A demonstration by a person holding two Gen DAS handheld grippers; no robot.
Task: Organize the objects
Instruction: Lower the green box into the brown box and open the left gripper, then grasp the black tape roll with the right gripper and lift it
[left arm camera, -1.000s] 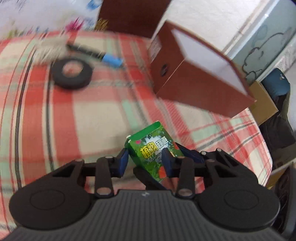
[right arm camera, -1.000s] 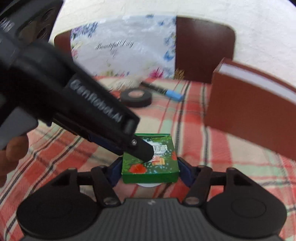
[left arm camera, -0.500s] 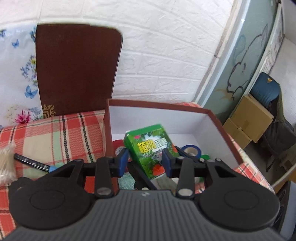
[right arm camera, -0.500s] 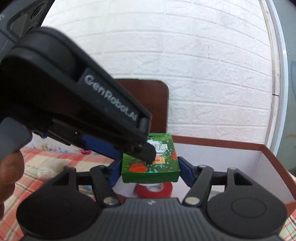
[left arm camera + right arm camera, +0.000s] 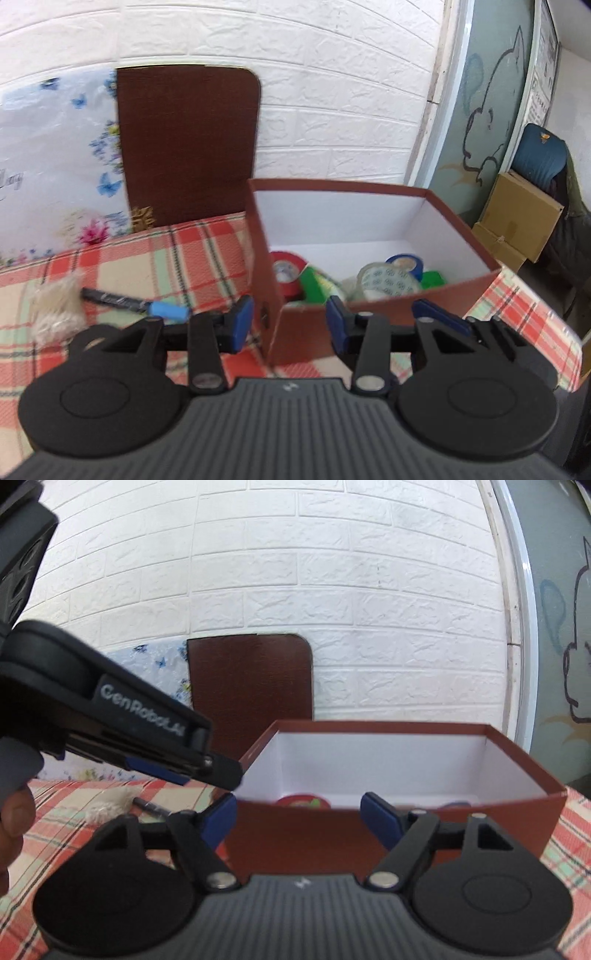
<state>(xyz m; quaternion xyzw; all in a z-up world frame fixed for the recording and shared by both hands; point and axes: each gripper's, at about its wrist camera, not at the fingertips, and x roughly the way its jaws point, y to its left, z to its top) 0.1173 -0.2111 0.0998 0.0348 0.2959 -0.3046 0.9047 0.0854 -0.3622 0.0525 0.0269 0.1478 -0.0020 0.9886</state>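
Here, in the left wrist view, the left gripper [image 5: 289,325] has its jaws opening, and nothing is held between the blue pads [image 5: 240,323]; only the near corner of the brown box [image 5: 388,317] shows through the gap. The box stands just ahead of the fingertips on the plaid cloth [image 5: 192,254], open at the top, white inside. Lying in it, beyond and slightly right of the claw, are a red tape roll [image 5: 290,267], a green carton [image 5: 317,286], a clear tape roll [image 5: 384,280], a blue tape roll [image 5: 406,263] and another green piece [image 5: 433,278] at the far right. Ahead and left of the claw, outside the box, a black marker with a blue cap [image 5: 129,302] lies on the cloth, one end against a pale bundle [image 5: 55,306] too blurred to name. A dark brown chair back [image 5: 188,147] stands beyond, against the white brick wall.

In the right wrist view, the right gripper [image 5: 298,818] also has its jaws opening, standing wide with nothing gripped; the front wall of the brown box [image 5: 461,823] fills the gap, close ahead. Over that wall only the top of the red tape roll [image 5: 295,800] and a sliver of blue show. The left gripper [image 5: 221,771] reaches in from the upper left, its tip near the box's left corner, with part of a hand [image 5: 14,819] at the left edge.
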